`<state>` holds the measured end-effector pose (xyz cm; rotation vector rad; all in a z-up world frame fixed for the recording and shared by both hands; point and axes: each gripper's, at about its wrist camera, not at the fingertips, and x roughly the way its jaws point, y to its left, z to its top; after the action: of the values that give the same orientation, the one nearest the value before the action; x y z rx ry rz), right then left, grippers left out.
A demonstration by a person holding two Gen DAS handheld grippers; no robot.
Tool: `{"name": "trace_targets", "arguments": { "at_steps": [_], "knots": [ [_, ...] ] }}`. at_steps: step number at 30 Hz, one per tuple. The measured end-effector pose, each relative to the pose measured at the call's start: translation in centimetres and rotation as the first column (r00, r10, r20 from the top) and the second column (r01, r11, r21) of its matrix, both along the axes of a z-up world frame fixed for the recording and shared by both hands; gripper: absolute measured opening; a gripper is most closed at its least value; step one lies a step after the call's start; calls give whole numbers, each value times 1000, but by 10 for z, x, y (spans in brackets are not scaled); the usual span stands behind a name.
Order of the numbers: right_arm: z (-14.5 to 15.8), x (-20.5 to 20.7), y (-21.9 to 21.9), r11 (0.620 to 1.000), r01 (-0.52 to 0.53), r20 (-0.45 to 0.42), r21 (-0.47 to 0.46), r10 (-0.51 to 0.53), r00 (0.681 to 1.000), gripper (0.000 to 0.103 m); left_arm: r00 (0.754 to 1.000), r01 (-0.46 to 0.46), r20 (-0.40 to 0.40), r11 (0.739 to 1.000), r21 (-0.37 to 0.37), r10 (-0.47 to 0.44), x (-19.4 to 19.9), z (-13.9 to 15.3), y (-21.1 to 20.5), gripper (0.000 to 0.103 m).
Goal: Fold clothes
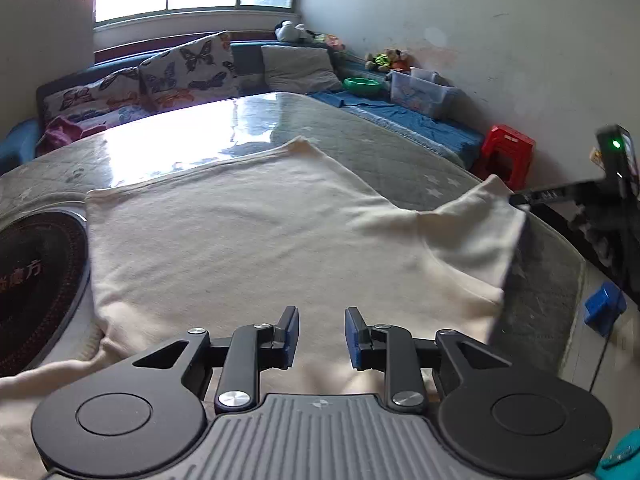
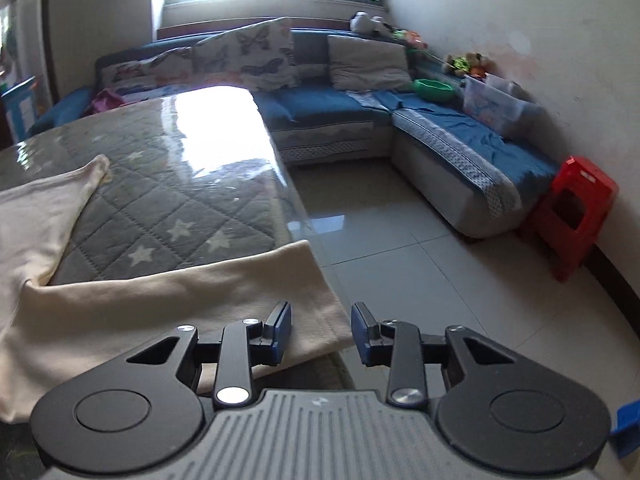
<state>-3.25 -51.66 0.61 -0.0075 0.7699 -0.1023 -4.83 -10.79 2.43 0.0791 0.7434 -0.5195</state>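
Cream garment (image 1: 248, 240) spread flat on quilted surface (image 1: 380, 152), 1 sleeve (image 2: 224, 296) reaching right edge. Left gripper (image 1: 322, 336) above near hem, fingers (image 1: 290, 336) parted, nothing between. Right gripper (image 2: 322, 334) over sleeve end at surface edge, fingers (image 2: 280, 334) parted, holding nothing. Likely next step: sleeve fold inward. Recommended: pinch at cuff corners, both layers together; lift low, carry across body, lay flat. Risk: cuff sliding off edge, dragging fabric and creasing body.
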Motion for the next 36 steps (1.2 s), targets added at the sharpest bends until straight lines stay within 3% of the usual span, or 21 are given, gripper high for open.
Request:
{"name": "trace_targets", "arguments": {
  "at_steps": [4, 12, 18, 27, 32, 36],
  "knots": [
    [2, 0, -12, 998, 66, 25, -2, -66, 997, 33, 998, 68, -6, 997, 25, -67, -16, -6, -7, 28],
    [15, -25, -14, 994, 29, 36, 106, -33, 999, 33, 991, 134, 4, 989, 66, -135, -33, -7, -17, 30],
    [6, -28, -21, 983, 77, 10, 166, -79, 997, 33, 988, 143, 51, 990, 1, -142, -25, 12, -20, 31],
    [-2, -29, -32, 957, 132, 27, 259, -144, 989, 31, 975, 222, -1, 975, -18, -222, -16, -5, -60, 31],
    [-4, -27, -33, 959, 135, 62, 250, -155, 986, 7, 969, 245, -20, 970, -4, -245, -17, -13, -72, 32],
    [11, -29, -28, 972, 115, 126, 206, -143, 982, 5, 968, 249, -11, 968, 2, -249, -18, -10, -75, 33]
  ]
}}
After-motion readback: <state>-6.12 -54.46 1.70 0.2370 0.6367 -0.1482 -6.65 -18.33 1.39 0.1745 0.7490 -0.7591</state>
